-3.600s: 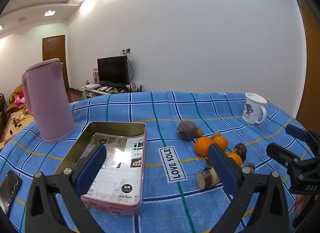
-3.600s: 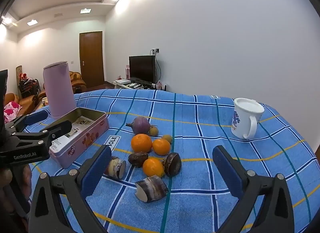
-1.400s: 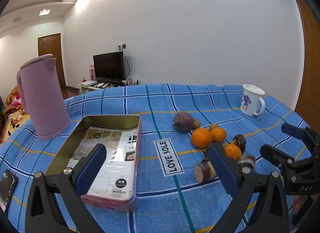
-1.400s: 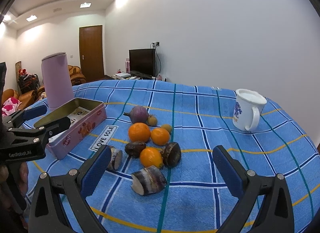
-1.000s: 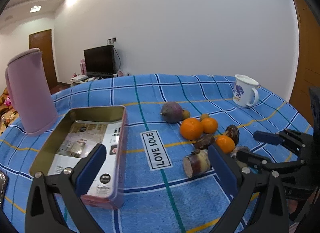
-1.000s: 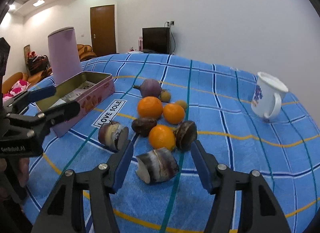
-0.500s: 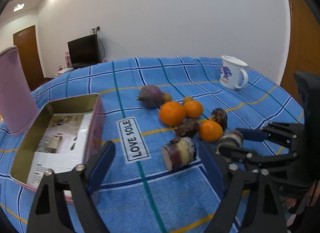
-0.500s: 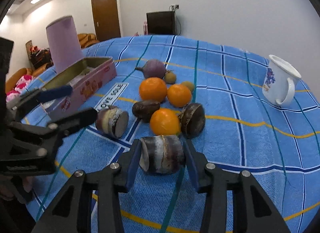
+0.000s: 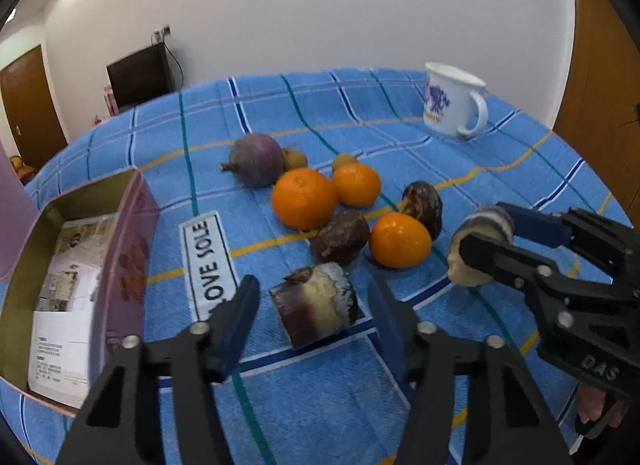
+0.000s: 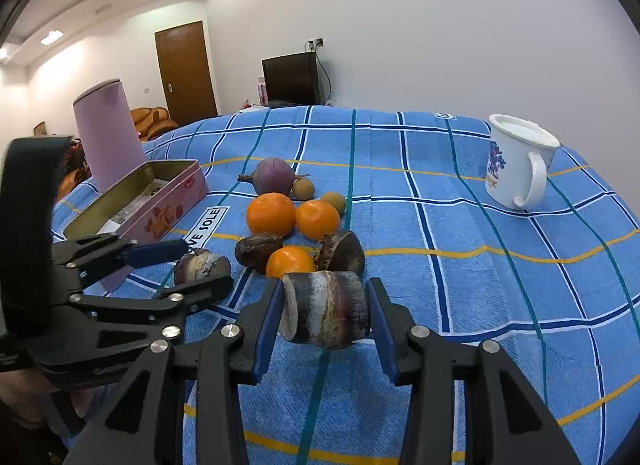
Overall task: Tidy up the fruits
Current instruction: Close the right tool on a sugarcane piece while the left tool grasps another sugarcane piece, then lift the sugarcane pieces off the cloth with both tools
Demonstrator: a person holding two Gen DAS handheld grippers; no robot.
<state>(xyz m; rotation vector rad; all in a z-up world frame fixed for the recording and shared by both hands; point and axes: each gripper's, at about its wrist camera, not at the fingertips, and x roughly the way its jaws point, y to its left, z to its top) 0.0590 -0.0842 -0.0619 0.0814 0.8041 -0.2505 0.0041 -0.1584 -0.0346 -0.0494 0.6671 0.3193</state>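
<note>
Your right gripper (image 10: 326, 315) grips one sugarcane piece (image 10: 325, 307) on the table (image 10: 460, 305). Your left gripper (image 9: 312, 307), fingers closing, straddles another cane chunk (image 9: 314, 305) without touching. The pink tin (image 9: 120, 249) holds no fruit; oranges (image 9: 304, 198) wait.

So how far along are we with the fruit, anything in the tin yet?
Nothing is done: the open pink metal tin holds only paper. In hand: the right gripper clamps one purple-and-white sugarcane chunk; the left gripper's jaws are closing around a second chunk, not yet pressing. Left on the blue checked cloth: three oranges, the purple round root and small dark and brown pieces.
</note>
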